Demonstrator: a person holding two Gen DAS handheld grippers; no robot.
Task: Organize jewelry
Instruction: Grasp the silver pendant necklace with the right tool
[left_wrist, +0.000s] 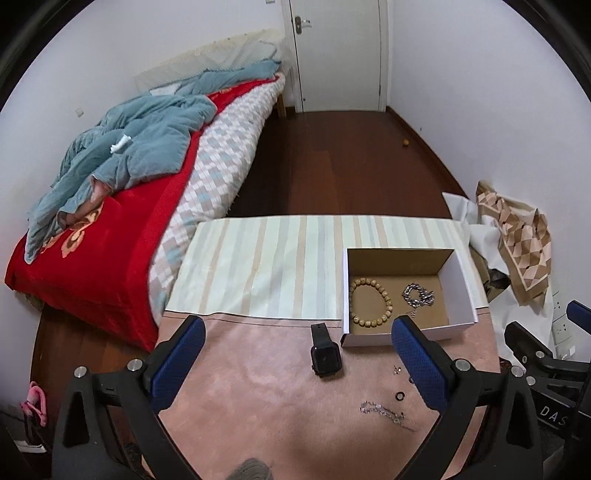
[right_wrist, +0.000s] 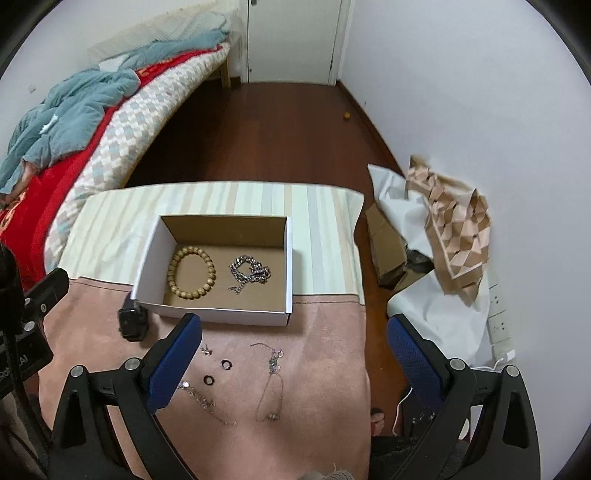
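- We read little writing: the letters "DAS" in white on the black body of the other tool at the right edge of the left wrist view, and "AI" on the black body at the left edge of the right wrist view; both are cut off.
- Our left gripper (left_wrist: 297, 352) is spread wide, its blue pads holding nothing; the watch (left_wrist: 325, 354) lies between the fingers on the pink cloth (left_wrist: 258, 387), untouched.
- Our right gripper (right_wrist: 293, 356) is spread wide too and pinches nothing; its fingers hang above the loose pieces.
- Nearest on the pink cloth lie a thin chain (right_wrist: 271, 384) in a long loop and a sparkly bracelet (right_wrist: 201, 400) beside it.
- Just beyond them sit two small rings (right_wrist: 218, 372) and a pair of earrings (right_wrist: 206, 350), each apart from the others.
- The watch lies just beside the near left corner of the box (right_wrist: 221, 314); we cannot tell whether its strap touches the wall.
- Inside the box, a wooden bead bracelet (right_wrist: 191, 273) rests on the left and a heaped silver chain (right_wrist: 249, 274) on the right, apart from each other.
- The box sits where the pink cloth meets a striped cloth (right_wrist: 321, 236).
- Further off are a dark wood floor (right_wrist: 266, 133), a bed (left_wrist: 110, 221) with a red cover and a crumpled blue blanket (left_wrist: 129, 147) to the left, crumpled patterned paper (right_wrist: 458, 229) by the right wall, and a white door (left_wrist: 338, 55) at the far end.
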